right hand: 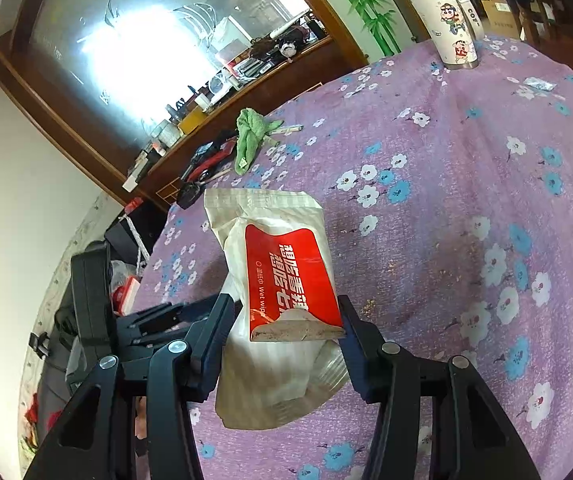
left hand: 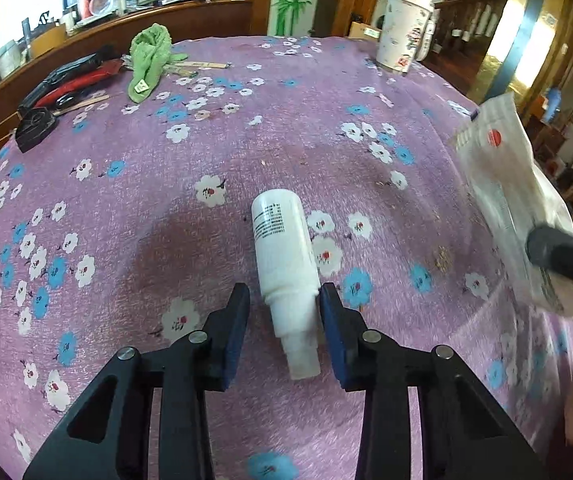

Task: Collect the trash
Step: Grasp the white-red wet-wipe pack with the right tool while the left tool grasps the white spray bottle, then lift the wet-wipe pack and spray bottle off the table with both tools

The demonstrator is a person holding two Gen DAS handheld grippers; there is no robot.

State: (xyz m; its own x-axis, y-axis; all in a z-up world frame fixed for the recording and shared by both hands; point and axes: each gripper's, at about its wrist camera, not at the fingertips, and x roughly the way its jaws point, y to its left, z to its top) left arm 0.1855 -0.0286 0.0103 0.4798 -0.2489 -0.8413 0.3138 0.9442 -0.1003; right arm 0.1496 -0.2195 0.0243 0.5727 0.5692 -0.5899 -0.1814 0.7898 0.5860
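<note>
The white bottle (left hand: 286,256) lies at lower centre on the tablecloth (left hand: 126,208), long axis along the left gripper (left hand: 284,300), whose spread jaws flank its neck. The right gripper (right hand: 286,312) pinches the wipes packet (right hand: 282,280).

I see a smooth white plastic bottle (left hand: 284,248) on matt woven floral cloth (left hand: 166,184). The wet-wipes packet (right hand: 282,280) looks glossy, crinkled film.
</note>
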